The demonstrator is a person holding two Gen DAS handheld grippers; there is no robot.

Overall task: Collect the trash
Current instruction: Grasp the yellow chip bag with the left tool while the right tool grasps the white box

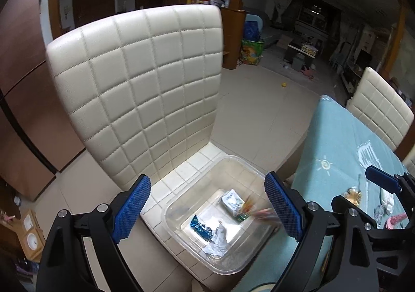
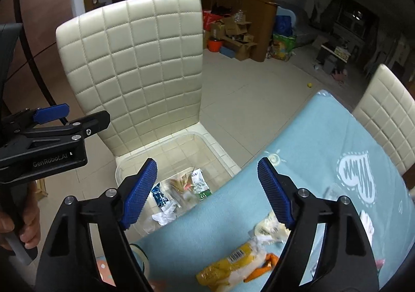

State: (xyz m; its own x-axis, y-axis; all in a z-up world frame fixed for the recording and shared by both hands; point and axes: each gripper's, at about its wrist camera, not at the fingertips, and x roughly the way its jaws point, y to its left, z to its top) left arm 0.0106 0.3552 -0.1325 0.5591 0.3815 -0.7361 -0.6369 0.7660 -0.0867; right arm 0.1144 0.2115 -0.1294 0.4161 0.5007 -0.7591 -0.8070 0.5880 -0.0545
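A clear plastic bin (image 1: 228, 162) sits on the seat of a cream quilted chair (image 1: 135, 84). It holds a blue wrapper (image 1: 201, 228), crumpled white paper (image 1: 216, 242), a white packet (image 1: 232, 201) and a blurred colourful wrapper (image 1: 256, 211) that is falling in. My left gripper (image 1: 207, 210) is open and empty above the bin. My right gripper (image 2: 207, 193) is open and empty over the table edge, above a yellow wrapper (image 2: 228, 266) and a white wrapper (image 2: 267, 227) on the blue tablecloth (image 2: 324, 136). The bin (image 2: 124, 164) also shows in the right wrist view.
A second cream chair (image 2: 384, 110) stands at the far side of the table. More scraps (image 1: 386, 201) lie on the cloth to the right. Tiled floor, boxes (image 2: 233, 32) and a wooden cabinet (image 1: 23, 84) surround the chair.
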